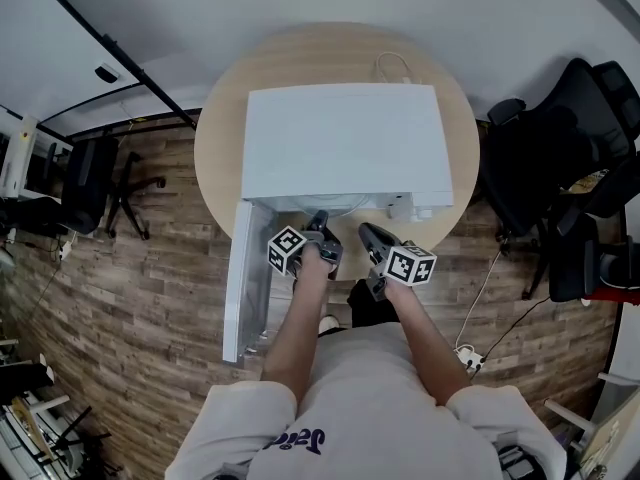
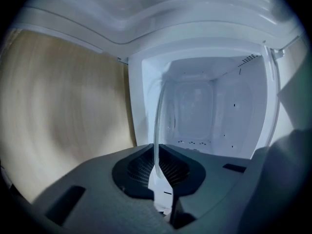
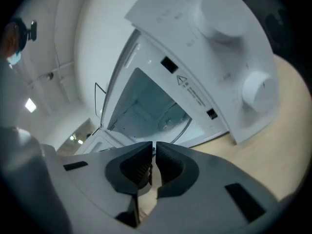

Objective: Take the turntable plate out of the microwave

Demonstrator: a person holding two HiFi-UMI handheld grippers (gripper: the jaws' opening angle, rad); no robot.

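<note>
A white microwave (image 1: 345,143) stands on a round wooden table (image 1: 215,158), its door (image 1: 245,278) swung open to the left. My left gripper (image 1: 318,218) is at the mouth of the oven. In the left gripper view, which is rolled on its side, the clear glass turntable plate (image 2: 157,116) shows edge-on, and the left gripper (image 2: 157,152) is shut on its rim in front of the white cavity (image 2: 209,111). My right gripper (image 1: 372,230) hangs just right of it, before the opening. The right gripper (image 3: 153,147) is shut with nothing in it, and the plate (image 3: 173,123) shows inside the cavity.
The control panel with two knobs (image 3: 256,89) lies right of the opening. A white cable (image 1: 395,68) lies on the table behind the microwave. Black office chairs stand at the right (image 1: 560,158) and left (image 1: 95,183). A power strip (image 1: 468,356) lies on the wooden floor.
</note>
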